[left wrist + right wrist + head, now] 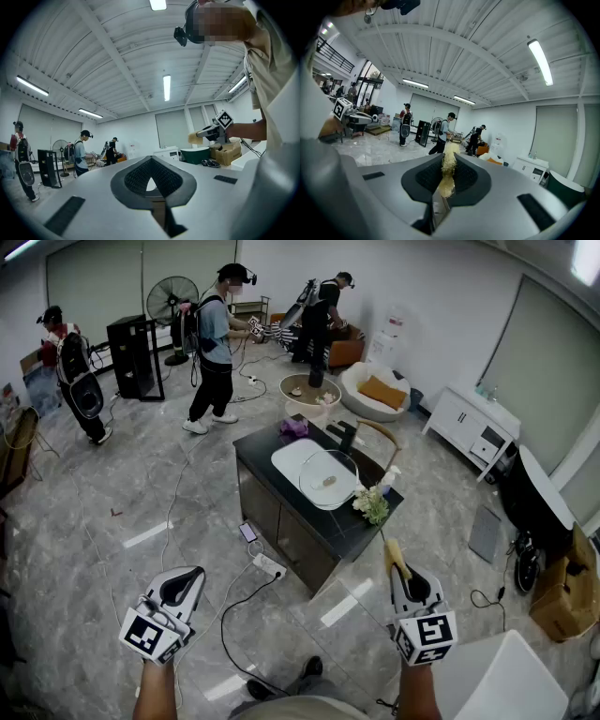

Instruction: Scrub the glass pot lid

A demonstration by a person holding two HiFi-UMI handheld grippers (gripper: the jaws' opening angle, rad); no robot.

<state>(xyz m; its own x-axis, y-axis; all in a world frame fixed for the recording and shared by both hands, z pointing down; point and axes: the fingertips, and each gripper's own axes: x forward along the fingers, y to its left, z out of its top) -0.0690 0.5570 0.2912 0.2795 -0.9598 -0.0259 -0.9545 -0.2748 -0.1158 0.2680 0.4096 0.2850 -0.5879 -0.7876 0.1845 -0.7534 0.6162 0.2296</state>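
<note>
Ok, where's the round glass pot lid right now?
Head view, centre: the round glass pot lid lies over the white sink in the dark counter, just left of the white flowers.

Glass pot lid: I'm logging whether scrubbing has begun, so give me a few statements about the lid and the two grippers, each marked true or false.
1. The right gripper is shut on a yellow scrubber. True.
2. The left gripper holds the glass pot lid. False: its jaws are together with nothing between them, and the lid lies at the white sink.
3. The scrubber is pressed against the lid. False: both grippers are over the floor, apart from the dark counter.
4. The lid is at the sink in the counter. True.
</note>
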